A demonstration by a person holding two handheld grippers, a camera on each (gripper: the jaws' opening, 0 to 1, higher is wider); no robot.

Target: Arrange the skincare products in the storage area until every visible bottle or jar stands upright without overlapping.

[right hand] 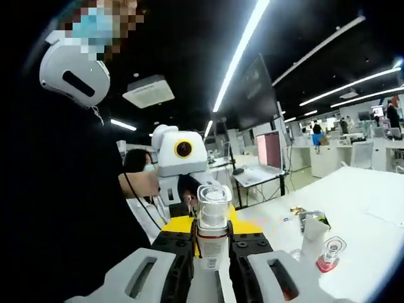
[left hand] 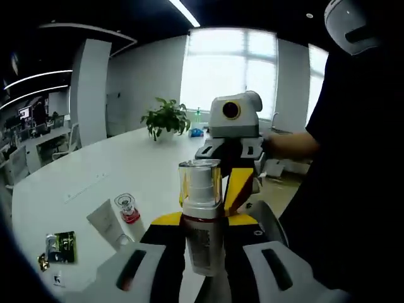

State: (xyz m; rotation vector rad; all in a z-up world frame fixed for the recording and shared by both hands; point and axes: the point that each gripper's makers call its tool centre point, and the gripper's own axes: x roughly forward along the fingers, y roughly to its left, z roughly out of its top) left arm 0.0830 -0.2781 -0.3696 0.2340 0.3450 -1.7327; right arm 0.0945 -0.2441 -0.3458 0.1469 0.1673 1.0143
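Two grippers clamp one pump bottle between them, held in the air above a white table.

Left gripper view: the left gripper (left hand: 203, 252) has its jaws closed on the body of the pump bottle (left hand: 201, 218), which stands upright with its clear cap on. Beyond the bottle, the right gripper (left hand: 235, 165) faces back. Left of the jaws, a white tube (left hand: 108, 224) and a small red-based jar (left hand: 127, 207) lie on the table (left hand: 113, 170), with a green sachet (left hand: 61, 246) farther left.

Right gripper view: the right gripper (right hand: 211, 255) grips the same pump bottle (right hand: 213, 226); the left gripper (right hand: 183, 161) faces it from behind. Right of the jaws stand the tube (right hand: 312, 238) and jar (right hand: 330, 254).
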